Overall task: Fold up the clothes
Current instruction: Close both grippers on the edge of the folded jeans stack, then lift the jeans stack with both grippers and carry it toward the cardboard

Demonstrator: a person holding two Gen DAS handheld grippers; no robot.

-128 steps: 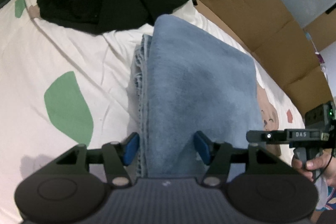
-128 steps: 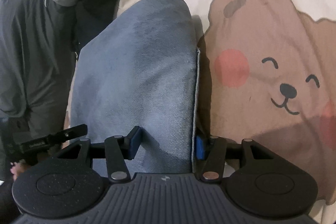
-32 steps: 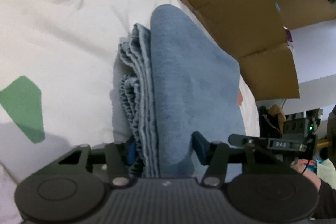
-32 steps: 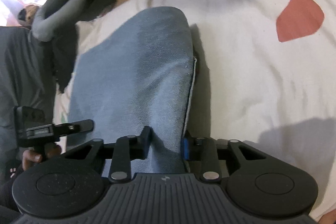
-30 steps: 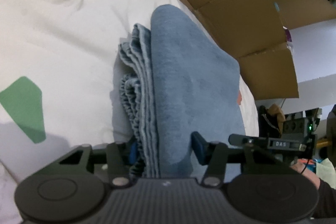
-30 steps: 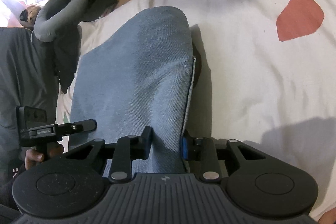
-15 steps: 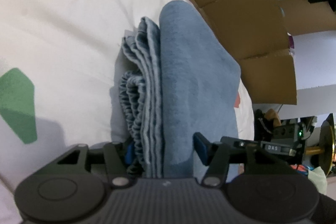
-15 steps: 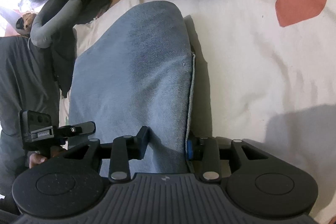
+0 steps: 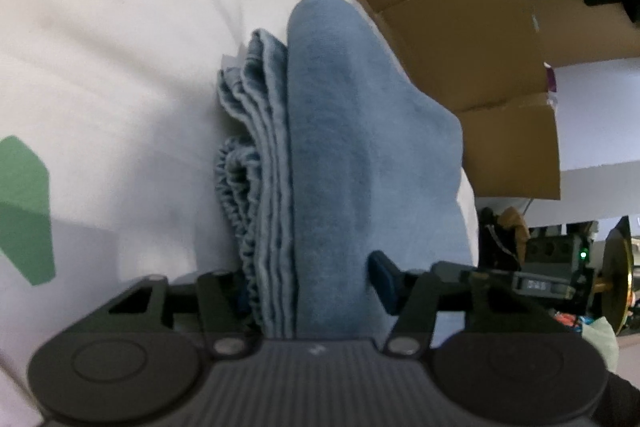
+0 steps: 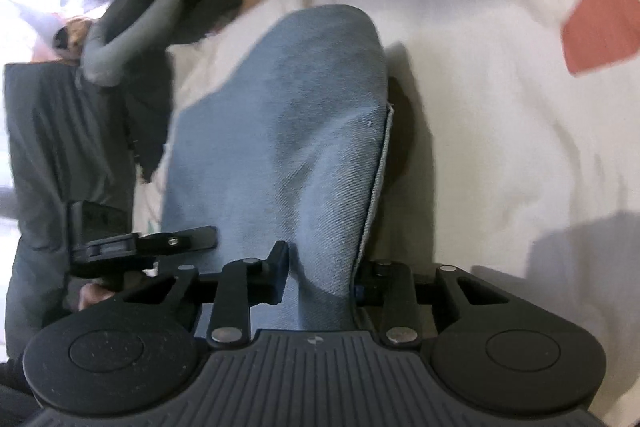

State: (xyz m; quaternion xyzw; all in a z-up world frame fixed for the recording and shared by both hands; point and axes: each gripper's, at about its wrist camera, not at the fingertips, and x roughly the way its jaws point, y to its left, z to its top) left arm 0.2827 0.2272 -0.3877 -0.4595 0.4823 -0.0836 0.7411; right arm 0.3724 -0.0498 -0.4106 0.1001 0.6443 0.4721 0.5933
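A folded blue denim garment (image 9: 352,155) lies on the white bedsheet (image 9: 100,39), its stacked layered edges (image 9: 256,187) showing on its left side. My left gripper (image 9: 310,285) is shut on one end of the folded garment, its jaws pressing both sides of the stack. My right gripper (image 10: 318,277) is shut on the opposite end of the same garment (image 10: 288,131). Each gripper shows in the other's view: the right one (image 9: 532,283) and the left one (image 10: 132,247).
Brown cardboard (image 9: 460,11) stands along the bed's far edge. The sheet carries a green patch (image 9: 24,207) and a red patch (image 10: 600,31). A grey sleeve and dark clothes (image 10: 120,39) lie beyond the bed corner. Room clutter (image 9: 560,247) sits at right.
Both grippers have stayed shut on the garment and shifted it slightly across the bed; the right gripper's jaws look closer together, bunching the denim. The right view is blurred by motion.
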